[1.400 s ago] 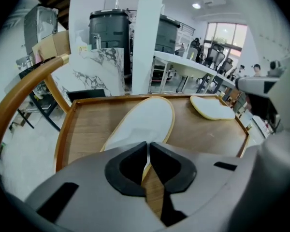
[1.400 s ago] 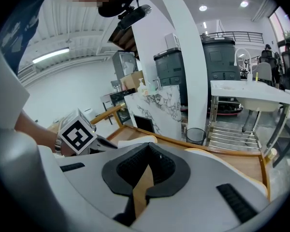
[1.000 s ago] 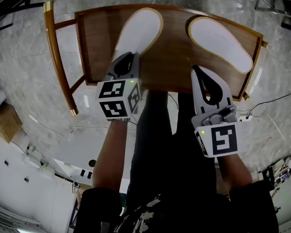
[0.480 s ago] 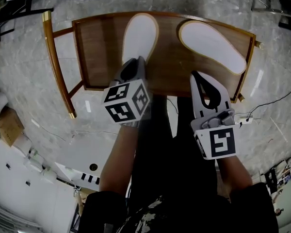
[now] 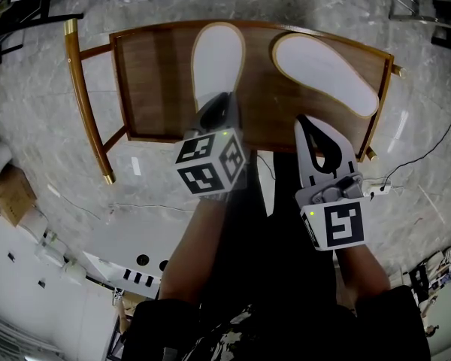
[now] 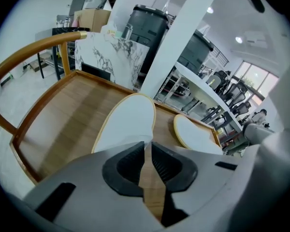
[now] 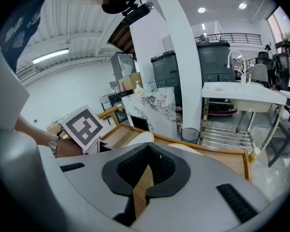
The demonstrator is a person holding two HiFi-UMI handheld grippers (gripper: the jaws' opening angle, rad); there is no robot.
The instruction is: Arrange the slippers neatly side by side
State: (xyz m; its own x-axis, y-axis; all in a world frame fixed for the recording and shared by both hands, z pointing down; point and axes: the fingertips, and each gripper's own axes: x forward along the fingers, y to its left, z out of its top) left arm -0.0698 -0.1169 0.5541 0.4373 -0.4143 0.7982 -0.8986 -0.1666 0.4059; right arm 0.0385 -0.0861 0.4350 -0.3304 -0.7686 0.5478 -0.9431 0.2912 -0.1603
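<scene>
Both slippers are found on the wooden surface [image 5: 154, 81], with a gap left between them. The left slipper [image 5: 218, 59] is lined up straight, toe pointed away, while the right slipper [image 5: 327, 74] is set at a skew, so the pair can't be called parallel yet.

The left hand-held gripper [image 5: 216, 110] is parked right at the heel of the left slipper. Its jaws have just been opening to a narrow gap, and only bare wood is seen between them, nothing gripped. Looks like that slipper is being let go because it's already where it's wanted.

The right hand-held gripper [image 5: 304, 120] is closed all the way and empty, held over the near edge, short of the skewed slipper. Closed tips are probably meant for nudging rather than pinching, tbh. The right slipper would need to be swung round and slid closer before the job could be called done.
</scene>
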